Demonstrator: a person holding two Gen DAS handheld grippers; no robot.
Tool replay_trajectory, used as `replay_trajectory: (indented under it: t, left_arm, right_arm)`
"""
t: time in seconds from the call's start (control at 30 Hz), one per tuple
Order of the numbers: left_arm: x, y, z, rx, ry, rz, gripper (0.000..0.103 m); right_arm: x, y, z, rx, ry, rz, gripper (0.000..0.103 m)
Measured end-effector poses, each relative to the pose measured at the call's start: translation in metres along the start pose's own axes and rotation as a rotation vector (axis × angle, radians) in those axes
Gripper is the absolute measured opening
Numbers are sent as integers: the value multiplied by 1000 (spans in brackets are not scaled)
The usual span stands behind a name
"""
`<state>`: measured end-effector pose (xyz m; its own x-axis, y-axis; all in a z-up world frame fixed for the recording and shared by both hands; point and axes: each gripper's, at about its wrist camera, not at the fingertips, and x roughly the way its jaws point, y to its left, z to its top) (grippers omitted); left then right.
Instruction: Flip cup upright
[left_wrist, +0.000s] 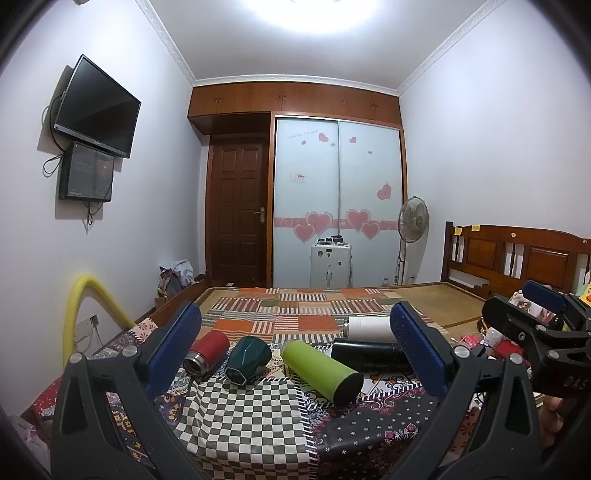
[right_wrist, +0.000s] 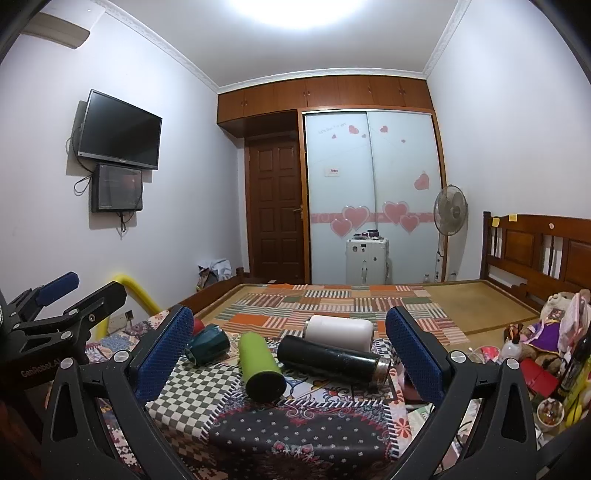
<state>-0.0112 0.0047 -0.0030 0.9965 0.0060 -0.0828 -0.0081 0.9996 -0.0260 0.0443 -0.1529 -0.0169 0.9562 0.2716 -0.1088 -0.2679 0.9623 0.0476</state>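
While both grippers hover short of the bed, nothing is grabbed: left gripper (left_wrist: 295, 347) has jaws spread wide and empty, right gripper (right_wrist: 290, 345) likewise wide and empty.

Nearest surface is the patchwork cloth (left_wrist: 243, 417) on the bed. Five vessels lie on it, all on their sides, none upright:
- green bottle (left_wrist: 320, 371), closest, dark cap end toward the cameras
- teal cup (left_wrist: 248, 357), faceted, just left of green, open mouth facing near-left
- red flask (left_wrist: 206, 352), left of teal, nearly touching it, steel mouth toward camera
- black flask (right_wrist: 330, 360), right of green, lying crosswise
- white bottle (right_wrist: 338, 332) just behind black

Which one counts as "the cup" isn't certain; teal looks the likeliest, and it sits roughly between the left gripper's fingers in that view.

Progress, my read: zero. No approach contact, no grasp, no flip. Everything is left: close on the cup, rotate it, set it base-down.

Farther back: striped quilt (left_wrist: 295, 310), wooden headboard (left_wrist: 517, 254), fan (left_wrist: 413, 218), sliding wardrobe (left_wrist: 338, 184).
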Motion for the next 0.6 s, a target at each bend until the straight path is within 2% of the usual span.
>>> replay_trajectory:
  t: [0.6]
  left_arm:
    - [-9, 9, 3, -3, -25, 31, 103]
  right_arm:
    - [-2, 13, 5, 11, -16, 34, 103]
